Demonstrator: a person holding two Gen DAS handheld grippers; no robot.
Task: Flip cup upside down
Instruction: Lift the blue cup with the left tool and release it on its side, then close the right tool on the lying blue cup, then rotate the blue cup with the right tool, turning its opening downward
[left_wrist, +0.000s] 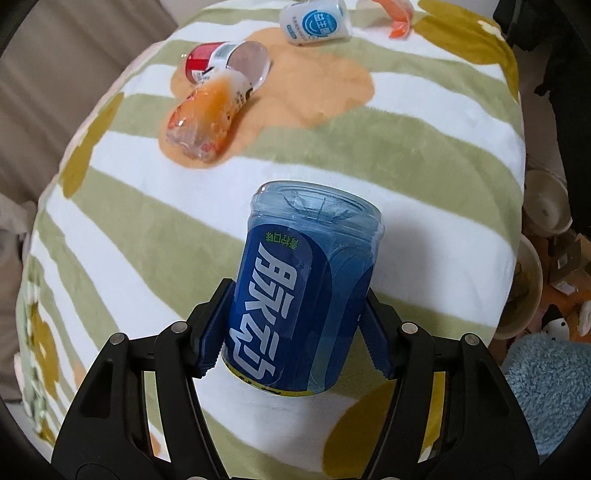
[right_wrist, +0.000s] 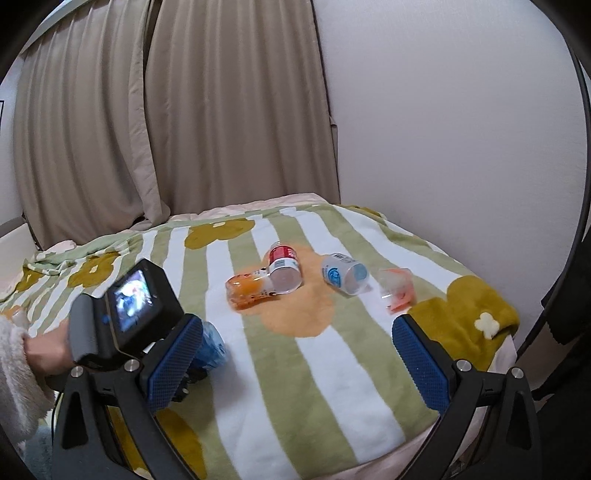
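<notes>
Blue cup (left_wrist: 303, 295): a translucent blue plastic cup with a dark blue label in large white characters, pinched between the two fingers of the left gripper (left_wrist: 295, 336); its closed base points up and away from the camera, its rim end down toward the blanket (left_wrist: 424, 155).
Left gripper: blue ribbed pads pressed on either side of the blue cup's lower label; from the right wrist view it sits at the left with a small lit camera screen (right_wrist: 133, 299) on top and the person's hand (right_wrist: 48, 352) behind it.
Right gripper (right_wrist: 299, 363): fingers spread wide, nothing between them, hanging above the blanket to the right of the blue cup (right_wrist: 212, 349).
Blanket: green and white stripes with mustard flowers and an orange patch beyond the blue cup.
Orange cup (left_wrist: 201, 118): on its side on the orange patch, well beyond the blue cup.
Red cup (left_wrist: 227, 61): on its side, touching the orange cup at its far end.
White cup (left_wrist: 317, 20): blue round logo, on its side, farther right of the red cup.
Clear orange piece (left_wrist: 397, 14): just right of the white cup; too blurred to tell more.
Curtain (right_wrist: 147, 110): beige, behind the blanket's far edge.
</notes>
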